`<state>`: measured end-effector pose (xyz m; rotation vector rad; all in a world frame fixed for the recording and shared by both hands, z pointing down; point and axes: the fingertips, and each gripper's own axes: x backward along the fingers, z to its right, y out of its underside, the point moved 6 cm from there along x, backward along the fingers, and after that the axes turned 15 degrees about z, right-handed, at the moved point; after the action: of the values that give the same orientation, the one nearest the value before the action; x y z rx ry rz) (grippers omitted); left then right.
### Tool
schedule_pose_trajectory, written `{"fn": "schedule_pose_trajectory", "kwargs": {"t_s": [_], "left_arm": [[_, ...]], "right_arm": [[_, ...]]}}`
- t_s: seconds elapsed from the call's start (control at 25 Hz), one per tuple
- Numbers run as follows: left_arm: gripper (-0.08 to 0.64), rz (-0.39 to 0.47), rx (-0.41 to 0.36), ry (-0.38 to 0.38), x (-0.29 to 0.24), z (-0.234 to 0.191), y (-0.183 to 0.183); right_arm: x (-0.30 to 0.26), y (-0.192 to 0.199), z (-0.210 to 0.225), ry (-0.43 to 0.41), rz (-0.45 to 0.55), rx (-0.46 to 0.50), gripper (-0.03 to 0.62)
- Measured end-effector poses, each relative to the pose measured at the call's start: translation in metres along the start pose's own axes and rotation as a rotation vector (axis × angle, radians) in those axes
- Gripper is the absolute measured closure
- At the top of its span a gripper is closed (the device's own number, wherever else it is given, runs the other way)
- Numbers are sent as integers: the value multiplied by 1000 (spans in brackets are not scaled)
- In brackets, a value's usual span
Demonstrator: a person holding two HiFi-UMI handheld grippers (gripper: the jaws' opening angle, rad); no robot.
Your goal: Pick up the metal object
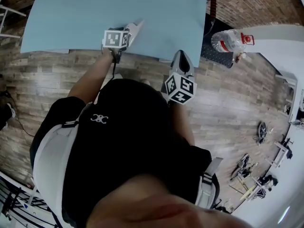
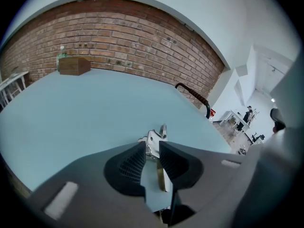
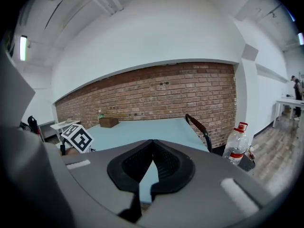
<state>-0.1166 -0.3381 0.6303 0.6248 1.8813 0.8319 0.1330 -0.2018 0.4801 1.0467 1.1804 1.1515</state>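
Observation:
A small shiny metal object (image 2: 155, 137) sticks out from between the pads of my left gripper (image 2: 152, 147), which is shut on it near the front edge of the light blue table (image 2: 85, 108). I cannot tell whether the object still touches the tabletop. In the head view the left gripper (image 1: 134, 29) reaches over the table's near edge (image 1: 95, 13), and the object itself is hidden there. My right gripper (image 1: 182, 61) hangs just off the table's front edge. Its jaws (image 3: 152, 144) are shut with nothing between them.
A wooden box (image 2: 73, 65) and a green bottle (image 2: 61, 56) stand at the table's far end by the brick wall. A chair (image 2: 194, 95) stands at the table's right side, with a plastic water bottle (image 1: 229, 41) on it. Tools (image 1: 251, 172) lie on the floor.

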Motion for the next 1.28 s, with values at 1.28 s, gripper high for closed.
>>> {"fn": "schedule_pose_trajectory", "kwargs": {"t_s": [1.28], "left_arm": [[548,-7,92,184,-27,24,2]], "right_arm": [[3,-3,23,16,-17,-7,577]]}}
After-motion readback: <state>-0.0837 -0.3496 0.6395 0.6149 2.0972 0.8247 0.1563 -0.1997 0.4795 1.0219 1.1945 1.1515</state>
